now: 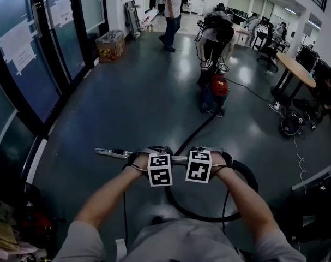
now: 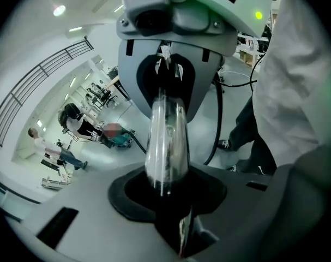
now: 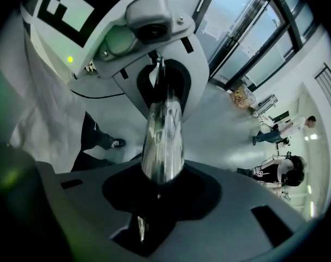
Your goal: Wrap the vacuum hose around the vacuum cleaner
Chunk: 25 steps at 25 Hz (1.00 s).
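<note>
Near the body, left gripper (image 1: 150, 157) and right gripper (image 1: 201, 158) sit side by side, both clamped on the metal tube (image 1: 113, 153) lying left-right, with the vacuum cleaner (image 1: 217, 88) far ahead.

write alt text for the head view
The left gripper and right gripper are shut side by side on a metal wand held level above a grey floor. Its black hose loops on the floor and runs to a red vacuum, where another person bends.
</note>
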{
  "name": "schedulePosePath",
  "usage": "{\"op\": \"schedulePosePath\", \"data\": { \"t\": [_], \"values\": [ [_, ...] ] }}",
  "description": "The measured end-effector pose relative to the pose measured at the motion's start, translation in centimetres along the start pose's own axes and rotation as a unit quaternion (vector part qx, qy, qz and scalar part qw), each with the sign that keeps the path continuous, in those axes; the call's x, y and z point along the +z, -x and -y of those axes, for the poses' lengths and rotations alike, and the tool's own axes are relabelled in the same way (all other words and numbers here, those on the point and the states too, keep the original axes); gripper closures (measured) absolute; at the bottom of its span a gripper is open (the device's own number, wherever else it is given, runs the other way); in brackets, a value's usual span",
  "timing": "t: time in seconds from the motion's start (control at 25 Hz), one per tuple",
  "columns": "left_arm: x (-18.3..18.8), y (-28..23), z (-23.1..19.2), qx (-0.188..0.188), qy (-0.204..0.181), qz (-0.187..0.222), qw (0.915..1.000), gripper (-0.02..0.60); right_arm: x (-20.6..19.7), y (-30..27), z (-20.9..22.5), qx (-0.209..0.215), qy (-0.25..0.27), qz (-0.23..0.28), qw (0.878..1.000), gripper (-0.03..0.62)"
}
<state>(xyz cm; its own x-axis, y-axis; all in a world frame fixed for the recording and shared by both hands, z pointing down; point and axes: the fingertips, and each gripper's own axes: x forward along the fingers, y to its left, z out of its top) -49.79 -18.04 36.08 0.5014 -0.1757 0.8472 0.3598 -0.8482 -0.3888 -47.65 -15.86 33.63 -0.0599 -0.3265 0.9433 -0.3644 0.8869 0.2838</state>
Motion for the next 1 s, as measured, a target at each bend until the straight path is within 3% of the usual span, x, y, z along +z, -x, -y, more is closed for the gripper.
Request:
{"op": "schedulePosePath", "data": {
  "t": [0.28, 0.6, 1.0],
  "values": [
    [1.0, -1.4, 1.0, 0.003, -0.015, 0.009, 0.9998, 0.457, -1.5, -0.5, -1.3, 0.020, -0.012, 0.003, 1.000, 0.471],
    [-0.3, -1.4, 0.8, 0.009, -0.015, 0.021, 0.9996, 0.459, -1.4, 0.6, -1.0, -0.003, -0.003, 0.006, 1.000, 0.449],
    [-1.3, -0.7, 0.4, 0.024, -0.020, 0.026, 0.9992, 0.459, -6.7, 6.5, -0.7, -0.062, -0.091, -0.011, 0.994, 0.402]
  ]
}}
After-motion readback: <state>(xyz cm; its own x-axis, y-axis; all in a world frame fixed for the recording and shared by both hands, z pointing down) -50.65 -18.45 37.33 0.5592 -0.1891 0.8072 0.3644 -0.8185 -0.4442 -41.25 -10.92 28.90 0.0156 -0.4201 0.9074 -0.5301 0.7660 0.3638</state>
